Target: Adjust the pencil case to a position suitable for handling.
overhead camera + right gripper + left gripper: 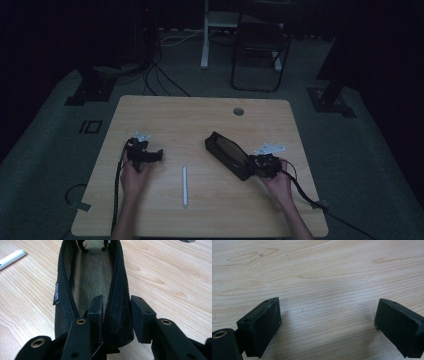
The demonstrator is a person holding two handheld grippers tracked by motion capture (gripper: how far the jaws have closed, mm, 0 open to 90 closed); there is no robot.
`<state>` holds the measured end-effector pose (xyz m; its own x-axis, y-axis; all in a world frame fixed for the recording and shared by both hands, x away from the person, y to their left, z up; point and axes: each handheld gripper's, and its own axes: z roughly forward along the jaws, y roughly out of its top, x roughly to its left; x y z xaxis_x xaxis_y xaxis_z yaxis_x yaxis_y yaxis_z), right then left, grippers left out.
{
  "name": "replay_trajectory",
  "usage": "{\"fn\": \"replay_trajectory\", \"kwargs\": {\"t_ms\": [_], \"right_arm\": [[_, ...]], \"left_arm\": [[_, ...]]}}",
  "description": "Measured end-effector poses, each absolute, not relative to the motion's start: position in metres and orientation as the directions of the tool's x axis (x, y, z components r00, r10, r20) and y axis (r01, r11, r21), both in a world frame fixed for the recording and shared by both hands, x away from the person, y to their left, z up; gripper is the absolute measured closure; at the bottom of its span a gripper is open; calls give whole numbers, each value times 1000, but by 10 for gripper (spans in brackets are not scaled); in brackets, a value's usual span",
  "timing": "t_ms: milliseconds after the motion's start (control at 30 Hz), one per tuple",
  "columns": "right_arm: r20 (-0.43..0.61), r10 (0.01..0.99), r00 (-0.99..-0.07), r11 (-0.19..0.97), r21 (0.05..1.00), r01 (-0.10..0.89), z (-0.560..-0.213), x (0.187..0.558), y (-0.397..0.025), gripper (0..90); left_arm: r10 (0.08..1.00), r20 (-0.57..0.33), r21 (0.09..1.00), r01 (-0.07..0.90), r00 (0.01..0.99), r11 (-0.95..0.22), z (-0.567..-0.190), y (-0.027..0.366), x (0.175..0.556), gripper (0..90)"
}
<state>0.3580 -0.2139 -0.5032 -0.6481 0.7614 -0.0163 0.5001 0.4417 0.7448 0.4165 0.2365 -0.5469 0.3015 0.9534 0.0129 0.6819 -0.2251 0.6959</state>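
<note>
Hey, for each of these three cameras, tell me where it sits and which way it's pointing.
High view: above the person's side, looking forward and down on the table; forearms, both hands show.
Left gripper view: rides the left gripper, looking along spread fingers at bare wood.
Right gripper view: rides the right gripper, fingers around one wall of the open pencil case.
Shared: pencil case and white pen in high and right gripper views.

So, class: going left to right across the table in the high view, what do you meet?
Left gripper → white pen → black pencil case → right gripper, one of its fingers inside the case's open mouth.
</note>
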Motion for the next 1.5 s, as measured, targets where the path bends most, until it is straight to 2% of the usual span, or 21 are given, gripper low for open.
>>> {"fn": "replay_trajectory", "kwargs": {"t_ms": [300,633,700,833,933,1100,1300,1400,1500], "right_arm": [[-59,681,-730,519,742,424,-503,366,-196,638],[-44,684,-728,510,743,434,-505,372,-183,603],[-44,687,-725,507,743,436,-504,373,-181,570],[-48,709,-703,482,761,434,-501,371,-182,445],[-49,724,-688,459,779,428,-495,368,-185,405],[-53,738,-673,428,807,406,-482,360,-188,397],[-58,717,-694,435,815,382,-472,348,-183,437],[-56,707,-705,437,818,373,-469,342,-177,441],[-61,695,-717,447,818,363,-468,336,-171,450]], "left_arm": [[953,13,696,682,302,-225,-547,237,416,73],[953,13,696,682,302,-225,-547,237,416,73],[953,13,696,682,302,-225,-547,237,416,73],[953,13,696,682,302,-225,-547,237,416,73],[953,13,696,682,302,-225,-547,237,416,73],[954,13,696,682,300,-224,-547,236,417,73],[954,13,697,682,300,-224,-547,236,417,74],[954,14,694,685,299,-224,-545,236,415,98],[961,13,682,700,277,-211,-541,233,409,212]]}}
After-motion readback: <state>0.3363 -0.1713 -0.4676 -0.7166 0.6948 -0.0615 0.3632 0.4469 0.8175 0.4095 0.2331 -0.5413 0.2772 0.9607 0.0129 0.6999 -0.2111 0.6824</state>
